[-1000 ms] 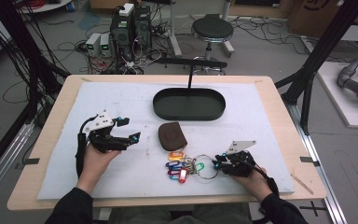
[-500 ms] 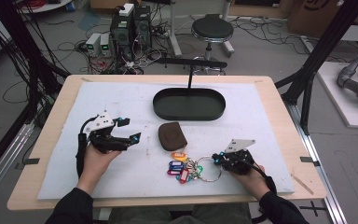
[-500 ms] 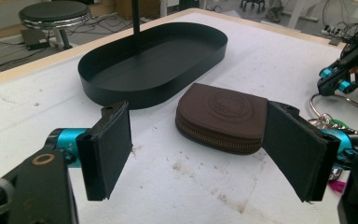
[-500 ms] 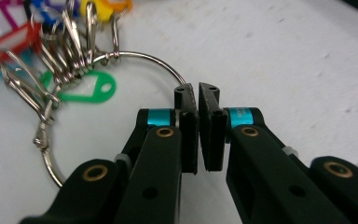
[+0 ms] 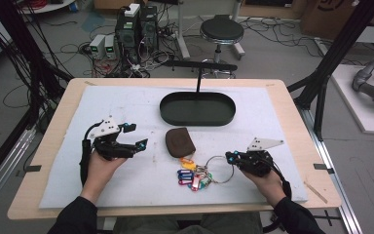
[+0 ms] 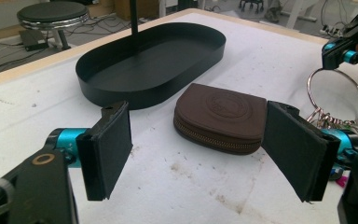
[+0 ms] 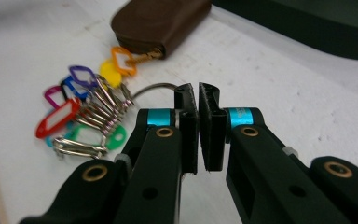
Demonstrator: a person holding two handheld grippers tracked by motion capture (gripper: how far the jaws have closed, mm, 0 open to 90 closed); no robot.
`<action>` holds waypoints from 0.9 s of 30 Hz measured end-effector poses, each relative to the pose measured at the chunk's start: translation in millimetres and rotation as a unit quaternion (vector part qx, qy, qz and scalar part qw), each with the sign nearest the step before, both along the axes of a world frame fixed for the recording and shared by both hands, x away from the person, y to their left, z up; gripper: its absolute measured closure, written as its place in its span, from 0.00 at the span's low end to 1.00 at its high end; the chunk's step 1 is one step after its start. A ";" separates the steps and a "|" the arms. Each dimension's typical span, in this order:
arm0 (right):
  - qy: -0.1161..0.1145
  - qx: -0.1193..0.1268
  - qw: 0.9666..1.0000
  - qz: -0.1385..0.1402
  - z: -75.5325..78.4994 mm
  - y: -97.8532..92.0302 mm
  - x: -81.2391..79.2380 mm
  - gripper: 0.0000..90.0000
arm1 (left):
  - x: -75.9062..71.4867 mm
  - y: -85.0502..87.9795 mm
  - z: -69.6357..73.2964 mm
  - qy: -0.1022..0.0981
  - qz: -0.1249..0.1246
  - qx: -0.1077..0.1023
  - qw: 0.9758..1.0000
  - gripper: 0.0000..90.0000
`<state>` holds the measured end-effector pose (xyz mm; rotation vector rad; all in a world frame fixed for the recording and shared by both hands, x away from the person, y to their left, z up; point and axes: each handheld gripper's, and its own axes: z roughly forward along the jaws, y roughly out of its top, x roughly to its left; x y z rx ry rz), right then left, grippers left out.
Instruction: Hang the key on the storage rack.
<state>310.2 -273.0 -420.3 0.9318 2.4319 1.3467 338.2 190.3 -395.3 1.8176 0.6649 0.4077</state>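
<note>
The right gripper (image 5: 230, 157) has just been closing and is now clenched on the big metal key ring (image 5: 219, 169). In the right gripper view the two black pads (image 7: 188, 122) stand pressed almost together with the wire of the ring (image 7: 154, 87) running in between them. The left gripper view shows the same grip from farther off — the ring (image 6: 336, 95) hangs as a loop from the right gripper's tip (image 6: 334, 52).

The left gripper (image 5: 135, 137) is released: its jaws stand wide apart with nothing between the pads (image 6: 109, 147), low over the white mat (image 5: 126, 107).

Taking the brown zip pouch (image 5: 179, 141) as the landmark, the left gripper is to its left, well apart, and points toward it. The right gripper is to its right and nearer the person. The bunch of coloured key tags (image 5: 192, 175) lies just in front of the pouch on the person's side, with the orange tag (image 7: 123, 60) touching the pouch's zip end, and the ring reaches from that bunch out to the right gripper. The black oval tray (image 5: 168, 109) sits just beyond the pouch, on the far side — a thin black post (image 5: 198, 80) rises from it.
</note>
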 end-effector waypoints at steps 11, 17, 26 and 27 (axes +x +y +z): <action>-0.005 0.036 0.999 0.034 4.8 4.2 -5.1 0.98 | -0.2 -0.8 0.0 -0.002 -0.001 0.000 1.000 0.27; -0.013 0.042 0.998 0.053 7.0 10.0 -10.1 0.97 | -0.6 -1.3 0.3 -0.003 -0.001 -0.001 1.000 0.27; -0.016 0.039 0.996 0.075 7.8 17.0 -15.3 0.93 | -0.8 -1.6 0.3 -0.004 -0.003 -0.002 1.000 0.27; -0.015 0.036 0.996 0.079 7.3 18.2 -15.4 0.93 | -0.9 -1.6 0.4 -0.004 -0.003 -0.001 1.000 0.27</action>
